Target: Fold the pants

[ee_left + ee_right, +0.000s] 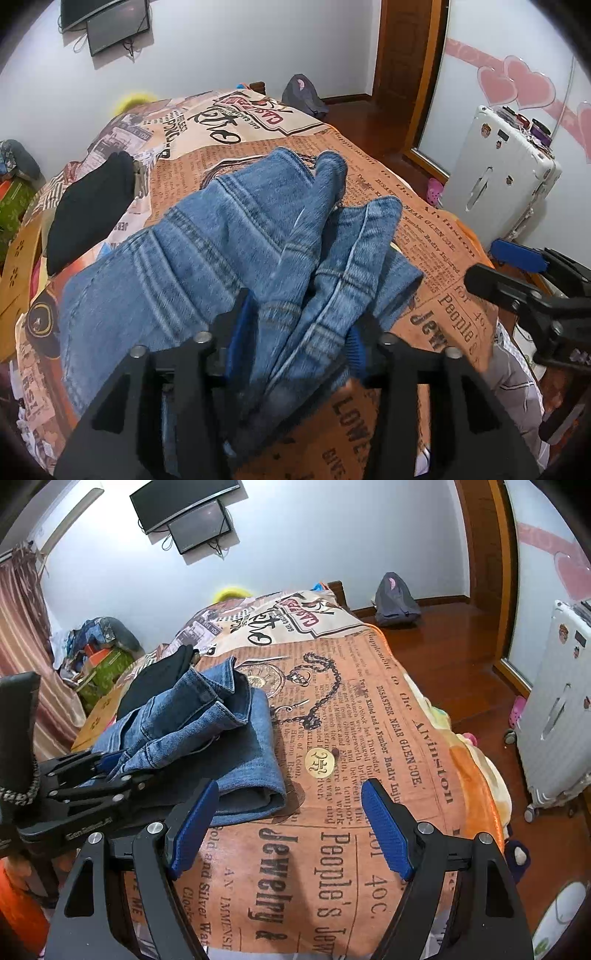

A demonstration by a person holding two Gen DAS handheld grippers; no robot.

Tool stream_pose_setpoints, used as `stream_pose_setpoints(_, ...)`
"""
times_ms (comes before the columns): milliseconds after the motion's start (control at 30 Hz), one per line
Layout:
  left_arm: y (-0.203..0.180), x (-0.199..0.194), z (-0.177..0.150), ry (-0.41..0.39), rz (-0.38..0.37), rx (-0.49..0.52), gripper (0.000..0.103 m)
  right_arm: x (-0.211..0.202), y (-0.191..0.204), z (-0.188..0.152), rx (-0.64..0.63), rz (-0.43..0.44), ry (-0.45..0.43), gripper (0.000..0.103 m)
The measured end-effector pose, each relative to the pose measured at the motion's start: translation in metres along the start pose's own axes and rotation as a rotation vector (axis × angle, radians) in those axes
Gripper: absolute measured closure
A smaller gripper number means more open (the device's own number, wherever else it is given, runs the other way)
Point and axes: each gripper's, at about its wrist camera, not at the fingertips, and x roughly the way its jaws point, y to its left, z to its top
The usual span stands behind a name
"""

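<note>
One bed point(369, 716) under a newspaper-print cover, one pair of blue jeans point(207, 258) bunched on its near left part. One black garment point(88, 206) lies just beyond them. One white suitcase point(498, 177) stands on the floor at right. Two claws: left claw point(295, 332) clamped on the jeans' bunched denim, right claw point(288, 827) spread wide, holding nothing, over the cover beside the jeans.

Left gripper point(295, 332) blue pads: mostly buried under bunched denim, only slivers showing.
Jeans point(207, 251) near end: blurred, cut off at the left wrist picture's bottom edge.
Black garment point(159, 679): largely hidden behind the jeans, at the bed's point(369, 738) left edge.
Bedspread small print: too fine to read.
</note>
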Motion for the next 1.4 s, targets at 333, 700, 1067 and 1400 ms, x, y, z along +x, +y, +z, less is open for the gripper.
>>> stream_pose_setpoints(333, 0.039, -0.063, -0.006, -0.097, -0.028, -0.071, 0.025, 0.003, 0.006, -0.003, 0.009, 0.026, 0.008, 0.026)
stream_pose_setpoints(700, 0.177, -0.006, 0.024, -0.013, 0.320, -0.106, 0.014, 0.039, 0.045, -0.030, -0.009, 0.109, 0.149, 0.026)
stream_pose_setpoints(1067, 0.224, 0.050, 0.005, 0.095, 0.272, -0.060, 0.012, 0.070, 0.072, -0.018, -0.065, 0.112, 0.196, 0.020)
stream_pose_setpoints(1400, 0.220, 0.014, -0.050, 0.109, 0.266, -0.184, 0.015, 0.107, 0.059, 0.022, -0.122, 0.071, 0.186, 0.020)
